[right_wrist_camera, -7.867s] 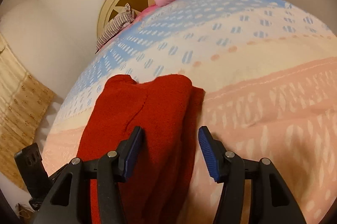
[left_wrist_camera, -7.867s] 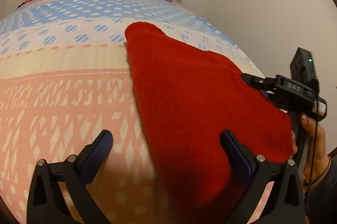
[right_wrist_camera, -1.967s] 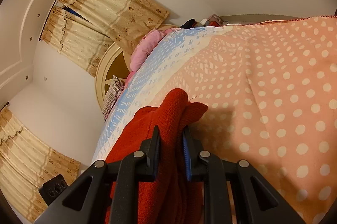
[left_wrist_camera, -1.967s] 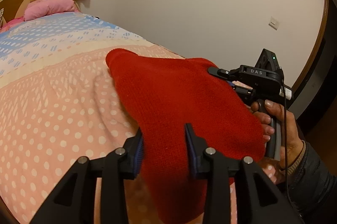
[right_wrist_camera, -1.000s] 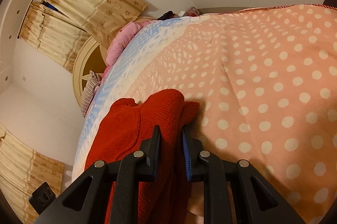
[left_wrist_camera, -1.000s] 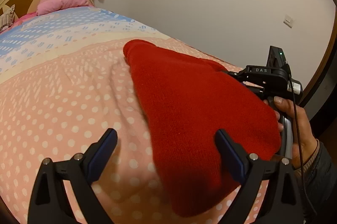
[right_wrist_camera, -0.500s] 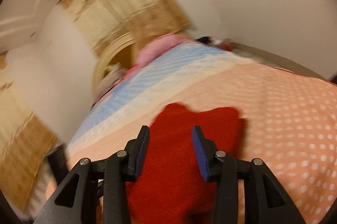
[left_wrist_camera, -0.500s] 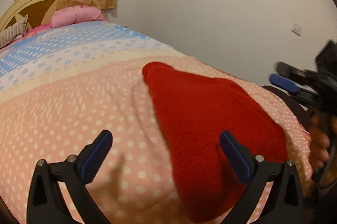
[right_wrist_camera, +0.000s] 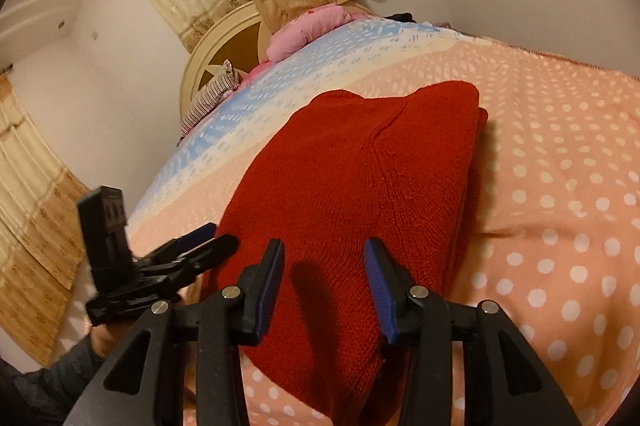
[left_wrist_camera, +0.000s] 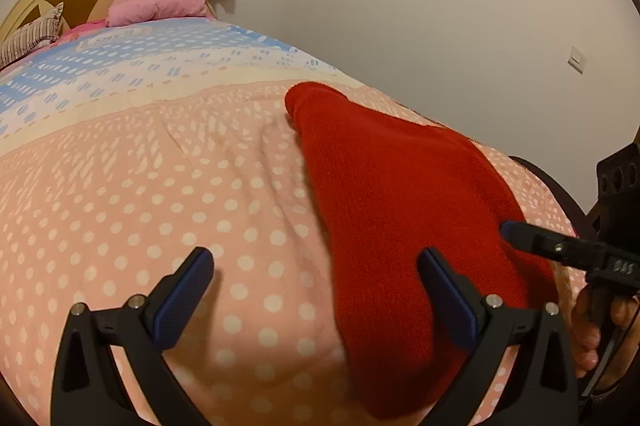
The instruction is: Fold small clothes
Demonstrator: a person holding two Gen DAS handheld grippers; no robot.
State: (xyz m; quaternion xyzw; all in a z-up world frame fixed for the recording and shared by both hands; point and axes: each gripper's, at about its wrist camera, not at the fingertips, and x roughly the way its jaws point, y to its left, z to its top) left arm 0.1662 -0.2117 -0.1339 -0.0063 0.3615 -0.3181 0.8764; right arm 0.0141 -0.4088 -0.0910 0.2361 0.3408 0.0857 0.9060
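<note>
Red knit garment [right_wrist_camera: 352, 182], folded, flat on bed [left_wrist_camera: 160, 194]; long axis runs away from both claws. Right claw [right_wrist_camera: 324, 284] half-open, empty, over near end; left claw [left_wrist_camera: 316, 290] wide, straddling its left edge.

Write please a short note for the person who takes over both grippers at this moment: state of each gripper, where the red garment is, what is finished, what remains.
Left gripper: jaws wide open, empty, low over the bedspread beside the garment.
Right gripper: jaws have just been opening, nothing clamped, above the near end of the garment.
Red knit garment: lies folded in layers on the bed, released.
Done: it looks folded and laid down.
Left: probably check the edges, or one more fold if it should be smaller. I see no other clothes.
</note>
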